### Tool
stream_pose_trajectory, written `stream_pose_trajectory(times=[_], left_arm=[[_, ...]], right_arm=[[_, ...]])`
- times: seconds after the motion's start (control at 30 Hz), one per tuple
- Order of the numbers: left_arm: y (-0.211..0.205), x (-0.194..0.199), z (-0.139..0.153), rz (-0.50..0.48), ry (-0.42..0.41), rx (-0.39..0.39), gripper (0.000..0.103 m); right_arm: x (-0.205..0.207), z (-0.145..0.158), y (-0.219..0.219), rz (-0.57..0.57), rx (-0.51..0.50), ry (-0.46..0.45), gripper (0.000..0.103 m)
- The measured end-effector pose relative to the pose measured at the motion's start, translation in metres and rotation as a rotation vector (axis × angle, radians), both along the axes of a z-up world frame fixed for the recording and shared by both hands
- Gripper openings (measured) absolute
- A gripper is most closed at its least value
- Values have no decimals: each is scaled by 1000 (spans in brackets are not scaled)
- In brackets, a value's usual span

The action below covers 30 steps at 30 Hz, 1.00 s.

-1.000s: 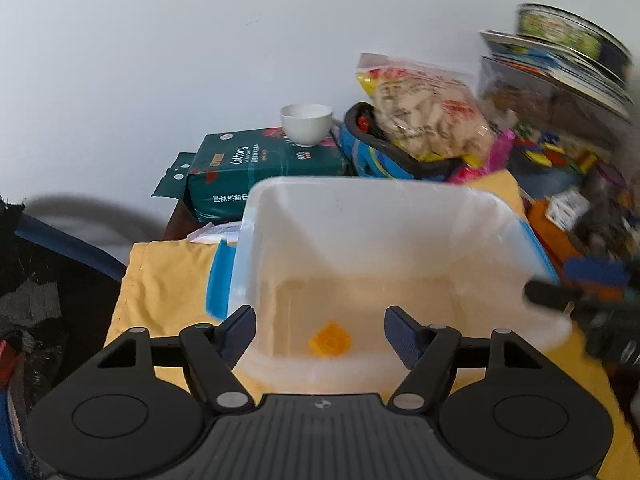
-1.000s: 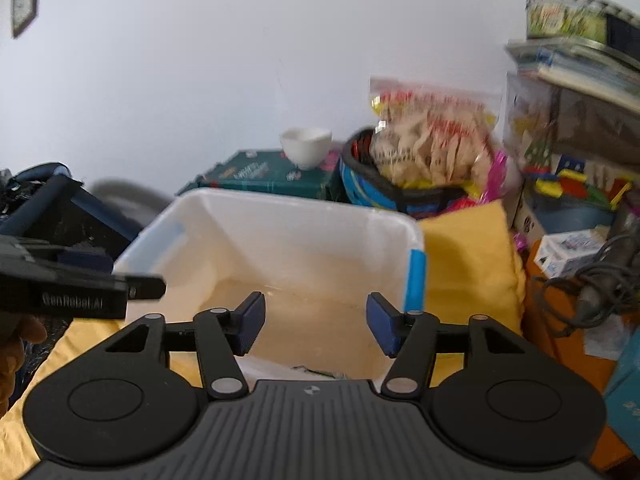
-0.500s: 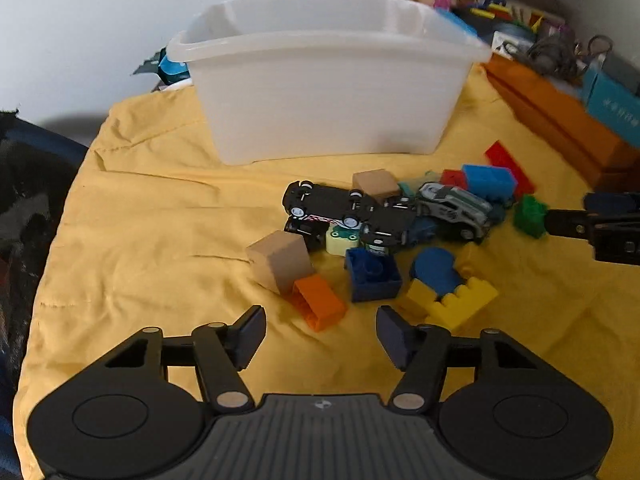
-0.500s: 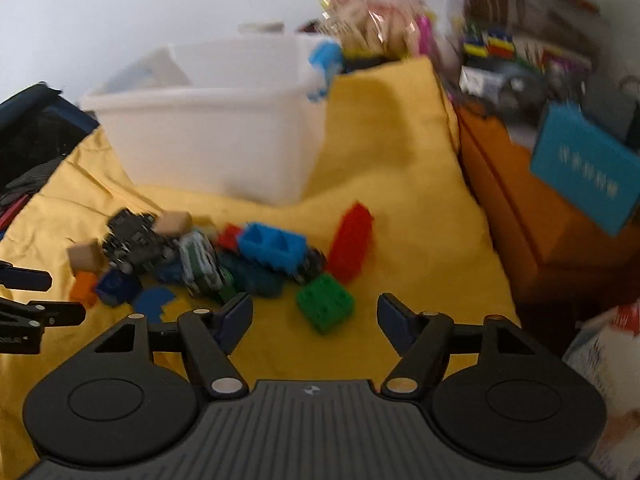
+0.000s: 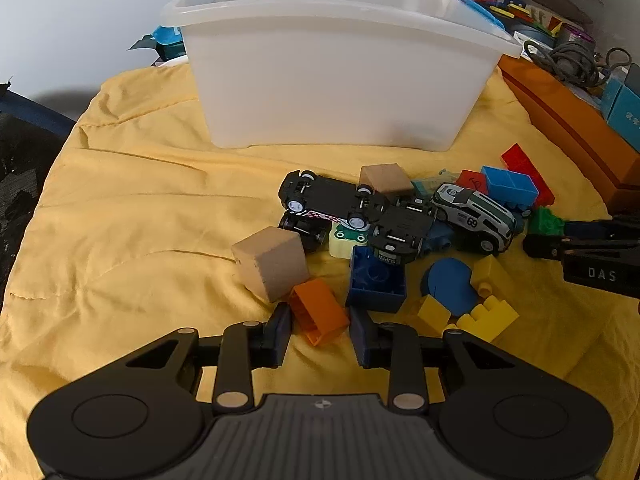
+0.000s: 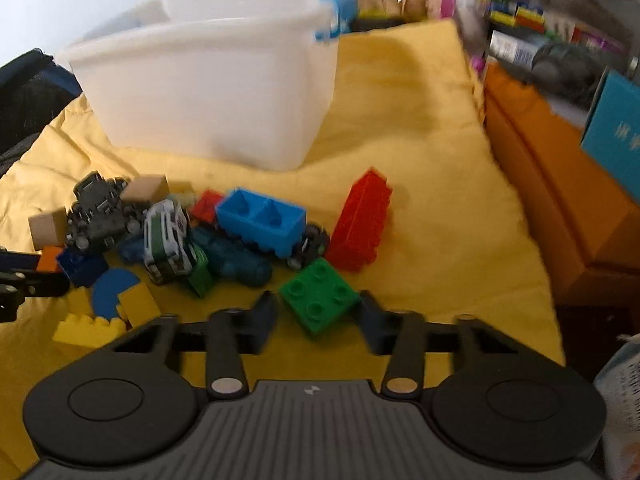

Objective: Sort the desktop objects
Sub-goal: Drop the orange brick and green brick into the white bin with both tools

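Left gripper [image 5: 320, 332]: jaws have just been closing and now stand on either side of the orange brick [image 5: 319, 312], close to its faces; whether the pads already press on it cannot be told, so treat it as not yet gripped. Right gripper [image 6: 316, 316]: jaws likewise just closing, with the green brick [image 6: 319, 294] between them and a sliver of yellow cloth [image 5: 132, 216] visible at each side — not clamped. Both bricks lie at the near edge of the toy pile, on the cloth in front of the white bin [image 5: 336, 76], which stands well behind the pile. Handling, as a judgement: the bricks are hollow hard plastic, light and stiff, with smooth faces that may slip; grip across two flat opposite side walls, not over the studs or on a corner. The orange brick lies tilted, touching the wooden cube [image 5: 270, 262] and just beside the dark blue brick [image 5: 376, 280], so a skewed grip could nudge either. The soft cloth may bunch under the fingertips. Hard to make out: the right wrist view is blurred, the bin's inside is hidden from both cameras, and the toy cars [image 5: 332, 202] overlap — what lies beneath them is not visible.
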<state>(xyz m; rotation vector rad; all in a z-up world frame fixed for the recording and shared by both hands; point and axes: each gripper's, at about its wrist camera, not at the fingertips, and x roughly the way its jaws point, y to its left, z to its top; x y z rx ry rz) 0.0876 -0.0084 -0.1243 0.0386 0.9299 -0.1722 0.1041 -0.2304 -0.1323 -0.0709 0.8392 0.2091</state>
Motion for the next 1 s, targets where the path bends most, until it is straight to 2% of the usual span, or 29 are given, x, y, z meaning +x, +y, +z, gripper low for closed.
stream_pose_trajectory(times=[0.13,0.33,0.57,0.7,0.8,0.9,1.0], left_arm=[[5,-2,6,3,-9,-10,33],[14,-15,39,-14,-93,-24,33],[25,-13,96,15,-210,-64,33],[33,14,138,22,-288,-79,33],[36,49,162,27,-322,-88,33],[33,80,173,23,-343,-78,33],[27,112,169,27,-311,-66,34]], right_arm=[[-11,9,-3,10,38,-16,45],[-34,42,-1,19,96,-91,45],[-34,99,10,44,172,-212,45],[-8,132,23,62,196,-283,45],[26,148,32,69,216,-290,45],[57,151,44,90,187,-276,45],[85,144,53,82,173,-240,46]])
